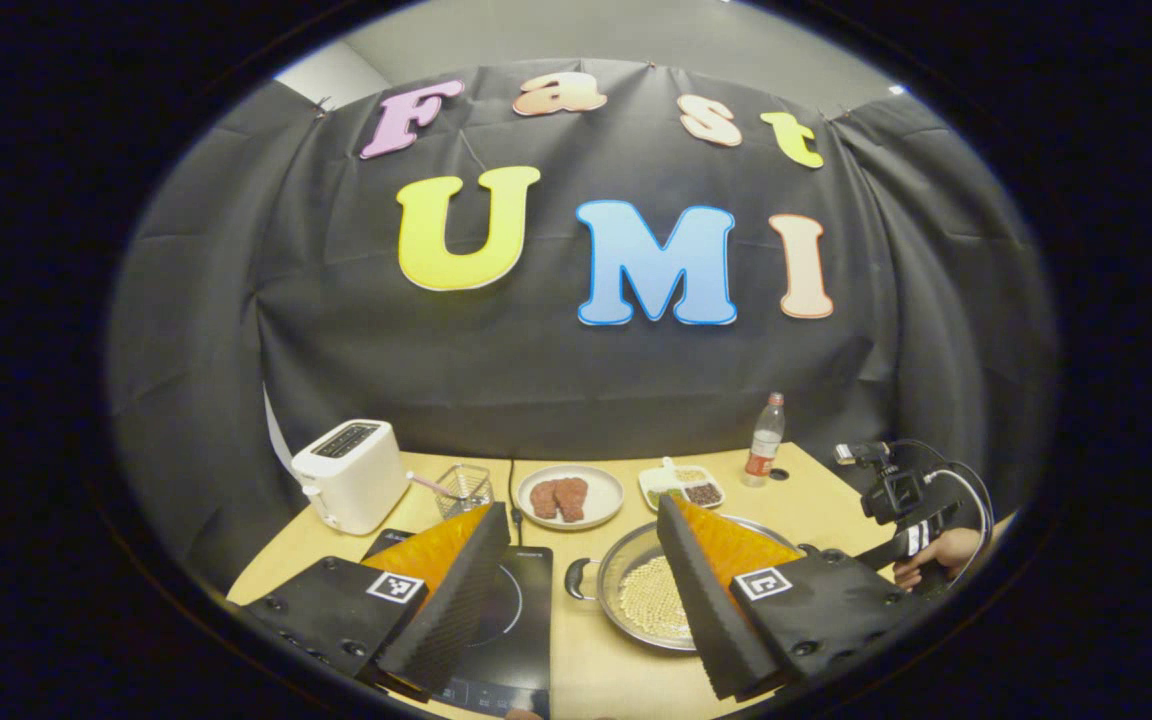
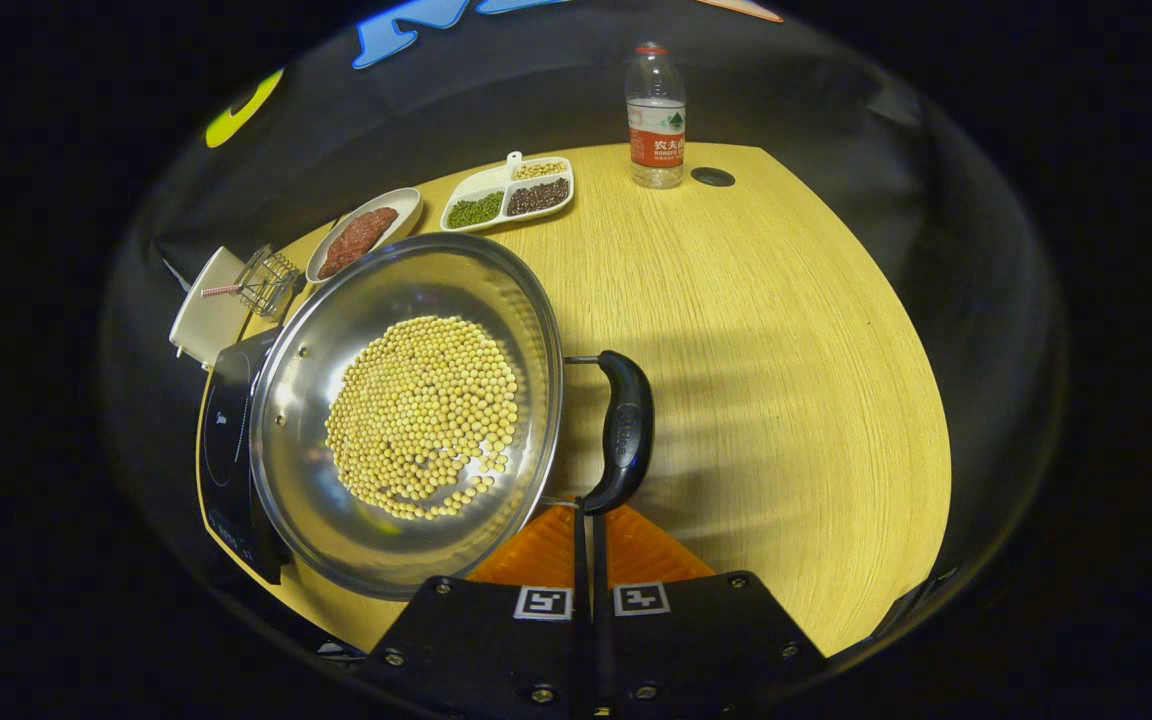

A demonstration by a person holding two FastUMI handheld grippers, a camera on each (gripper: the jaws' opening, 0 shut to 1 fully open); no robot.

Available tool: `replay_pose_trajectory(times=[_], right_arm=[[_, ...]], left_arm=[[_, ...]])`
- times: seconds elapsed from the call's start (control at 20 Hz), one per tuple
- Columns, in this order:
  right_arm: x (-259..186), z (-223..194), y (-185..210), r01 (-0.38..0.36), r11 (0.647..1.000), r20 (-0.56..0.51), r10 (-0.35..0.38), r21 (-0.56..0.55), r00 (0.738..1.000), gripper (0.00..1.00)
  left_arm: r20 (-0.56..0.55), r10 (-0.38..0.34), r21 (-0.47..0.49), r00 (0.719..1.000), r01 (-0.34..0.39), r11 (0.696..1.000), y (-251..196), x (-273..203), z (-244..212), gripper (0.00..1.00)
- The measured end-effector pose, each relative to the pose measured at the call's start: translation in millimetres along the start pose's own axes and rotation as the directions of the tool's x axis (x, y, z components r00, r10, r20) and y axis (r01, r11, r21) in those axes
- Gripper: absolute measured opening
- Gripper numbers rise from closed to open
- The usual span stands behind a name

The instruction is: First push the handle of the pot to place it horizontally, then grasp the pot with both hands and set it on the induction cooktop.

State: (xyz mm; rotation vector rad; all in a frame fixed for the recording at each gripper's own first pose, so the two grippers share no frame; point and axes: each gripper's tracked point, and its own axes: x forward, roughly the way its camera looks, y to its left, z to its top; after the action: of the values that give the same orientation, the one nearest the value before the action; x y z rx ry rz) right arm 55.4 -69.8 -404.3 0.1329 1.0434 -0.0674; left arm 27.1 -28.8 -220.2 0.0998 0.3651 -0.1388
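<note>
A steel pot [image 2: 336,500] holding yellow beans [image 2: 423,415] sits on the wooden table [image 2: 786,350], just right of the black induction cooktop [image 2: 226,430]. My right gripper [image 2: 591,512] is shut, its tips touching the near end of the pot's black side handle [image 2: 626,430]. In the left gripper view my left gripper [image 1: 581,510] hangs open above the table, one finger over the cooktop [image 1: 516,620] and the other over the pot [image 1: 616,575]. The pot's other black handle [image 1: 576,578] points toward the cooktop. A hand [image 1: 936,555] holds the other gripper at the far right.
Along the back of the table stand a white toaster [image 1: 351,475], a wire basket [image 1: 464,488], a plate of meat [image 1: 568,496], a divided dish of beans [image 1: 681,487] and a water bottle [image 1: 764,440]. Bare wood lies right of the pot.
</note>
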Motion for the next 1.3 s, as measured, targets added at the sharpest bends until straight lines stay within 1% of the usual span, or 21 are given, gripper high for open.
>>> replay_pose_trajectory(times=[0.15,0.25,0.3,0.35,0.4,0.45,0.5,0.55,0.6,0.7,0.75,0.8,0.9,1.0,1.1,1.15,1.2,1.3], right_arm=[[0,6,-4,0.002,1.0,0.013,-0.002,-0.005,1.0,0.01],[-10,7,-13,0.017,1.0,0.047,-0.017,-0.009,0.999,0.01],[-14,5,-20,0.037,0.999,0.071,-0.036,-0.012,0.997,0.05],[-29,6,-25,0.051,0.998,0.098,-0.049,-0.021,0.994,0.11],[-41,10,-28,0.061,0.998,0.131,-0.056,-0.035,0.99,0.32],[-52,15,-30,0.069,0.997,0.174,-0.06,-0.046,0.983,0.45],[-63,20,-31,0.077,0.996,0.214,-0.064,-0.053,0.975,0.66],[-74,25,-31,0.081,0.996,0.249,-0.067,-0.048,0.966,0.78],[-78,27,-27,0.073,0.996,0.273,-0.059,-0.045,0.96,0.95],[-86,32,-18,0.054,0.998,0.31,-0.038,-0.041,0.95,0.95],[-87,35,-13,0.043,0.998,0.323,-0.027,-0.041,0.946,0.94],[-88,37,-7,0.027,0.999,0.341,-0.012,-0.038,0.94,0.95],[-85,45,2,0.005,1.0,0.378,0.007,-0.03,0.926,0.95],[-79,48,9,-0.014,0.999,0.398,0.025,-0.029,0.917,0.94],[-70,50,14,-0.019,1.0,0.409,0.028,-0.024,0.912,0.95],[-63,52,12,-0.012,1.0,0.411,0.02,-0.021,0.911,0.95],[-58,54,12,-0.007,1.0,0.415,0.015,-0.02,0.91,0.95],[-48,59,10,-0.002,1.0,0.421,0.008,-0.016,0.907,0.95]], left_arm=[[-0.026,-0.032,0.002,0.999,0.032,0.999,-2,14,-11,0.95],[-0.066,-0.065,-0.032,0.996,0.063,0.997,-4,25,-28,0.96],[-0.086,-0.076,-0.045,0.993,0.073,0.996,-3,31,-36,0.97],[-0.106,-0.081,-0.042,0.991,0.077,0.996,0,38,-43,0.95],[-0.12,-0.087,-0.036,0.989,0.083,0.996,2,47,-50,0.97],[-0.128,-0.089,-0.032,0.988,0.085,0.996,4,53,-55,0.97],[-0.142,-0.096,-0.033,0.985,0.092,0.995,5,58,-62,0.97],[-0.162,-0.101,-0.037,0.982,0.097,0.995,4,63,-71,0.97],[-0.183,-0.112,-0.038,0.977,0.106,0.994,3,68,-81,0.95],[-0.218,-0.126,-0.034,0.968,0.122,0.992,1,80,-97,0.97],[-0.231,-0.136,-0.032,0.963,0.132,0.991,-1,84,-103,0.97],[-0.241,-0.137,-0.024,0.961,0.136,0.99,0,88,-106,0.95],[-0.249,-0.138,-0.016,0.959,0.138,0.99,-1,99,-112,0.99],[-0.251,-0.135,-0.017,0.959,0.135,0.991,0,110,-117,0.97],[-0.259,-0.14,-0.024,0.956,0.139,0.99,-2,123,-125,0.97],[-0.266,-0.141,-0.023,0.954,0.14,0.99,-3,130,-132,0.97],[-0.272,-0.141,-0.021,0.952,0.141,0.99,-3,137,-138,0.99],[-0.285,-0.142,-0.022,0.948,0.141,0.99,-2,149,-151,0.99]])
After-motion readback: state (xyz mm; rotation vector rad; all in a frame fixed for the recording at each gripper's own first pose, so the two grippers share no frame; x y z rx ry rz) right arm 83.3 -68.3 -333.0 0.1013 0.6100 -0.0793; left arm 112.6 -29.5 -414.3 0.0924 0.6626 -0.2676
